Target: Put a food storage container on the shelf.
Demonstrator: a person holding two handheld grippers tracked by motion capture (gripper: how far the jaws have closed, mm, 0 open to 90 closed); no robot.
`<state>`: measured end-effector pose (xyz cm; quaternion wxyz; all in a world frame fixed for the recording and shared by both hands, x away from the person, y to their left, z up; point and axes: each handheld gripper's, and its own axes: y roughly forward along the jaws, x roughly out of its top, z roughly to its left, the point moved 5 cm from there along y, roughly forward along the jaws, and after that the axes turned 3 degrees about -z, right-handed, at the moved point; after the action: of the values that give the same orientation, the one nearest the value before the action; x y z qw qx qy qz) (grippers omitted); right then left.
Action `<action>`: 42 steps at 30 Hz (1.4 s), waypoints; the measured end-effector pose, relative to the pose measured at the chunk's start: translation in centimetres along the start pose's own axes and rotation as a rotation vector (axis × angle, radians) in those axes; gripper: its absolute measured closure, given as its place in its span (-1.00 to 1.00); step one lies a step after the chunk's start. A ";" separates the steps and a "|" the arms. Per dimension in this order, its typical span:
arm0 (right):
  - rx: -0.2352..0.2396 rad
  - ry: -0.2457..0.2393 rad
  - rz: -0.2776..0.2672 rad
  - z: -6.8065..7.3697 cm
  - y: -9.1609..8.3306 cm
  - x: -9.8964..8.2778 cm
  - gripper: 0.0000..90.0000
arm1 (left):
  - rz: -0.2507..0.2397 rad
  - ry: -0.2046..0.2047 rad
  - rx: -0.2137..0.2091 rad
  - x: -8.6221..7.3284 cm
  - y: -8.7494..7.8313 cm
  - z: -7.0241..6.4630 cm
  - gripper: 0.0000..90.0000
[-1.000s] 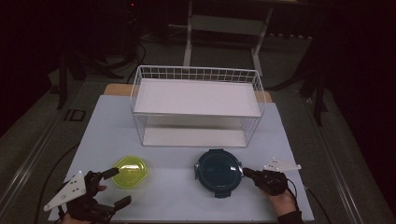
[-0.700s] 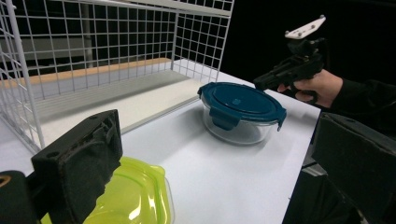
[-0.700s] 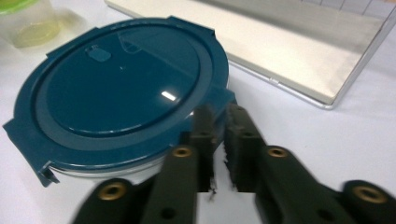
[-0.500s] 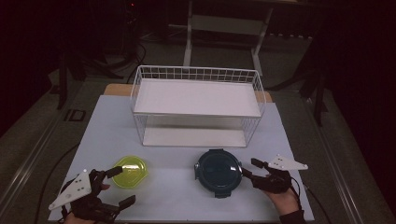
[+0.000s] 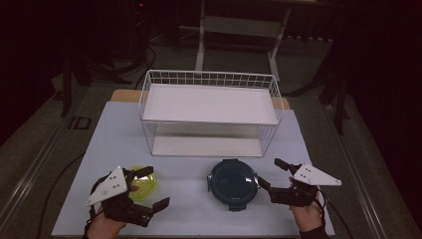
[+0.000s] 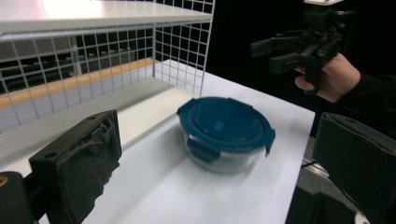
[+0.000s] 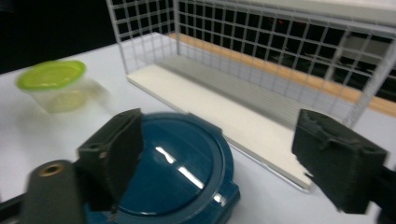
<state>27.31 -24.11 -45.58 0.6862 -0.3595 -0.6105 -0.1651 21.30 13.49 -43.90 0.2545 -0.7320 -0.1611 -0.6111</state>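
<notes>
Both grippers (image 5: 151, 188) (image 5: 270, 175) raised — jaws agape

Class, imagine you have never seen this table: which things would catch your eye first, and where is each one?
The white wire rack at the back of the table dominates. In front of it sits a round dish with a blue lid, beside the open right gripper. At the front left, a small tub with a yellow-green lid lies by the open left gripper.

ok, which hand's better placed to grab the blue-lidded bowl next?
Likely right. The right gripper sits beside the blue-lidded bowl, its jaws having just been opening, with nothing between them, facing the bowl's rim. The left gripper, open too, is by the green-lidded container, farther off.
</notes>
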 end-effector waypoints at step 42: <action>0.086 0.181 0.179 -1.6 2.7 -2.4 -0.57 | 0.307 -0.488 -0.089 -4.1 14.8 1.4 -0.99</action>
<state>29.76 -23.83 -48.68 0.7652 -0.3664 -0.5181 -0.1085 29.71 2.52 -50.68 0.2654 -0.8837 -0.0780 -0.3775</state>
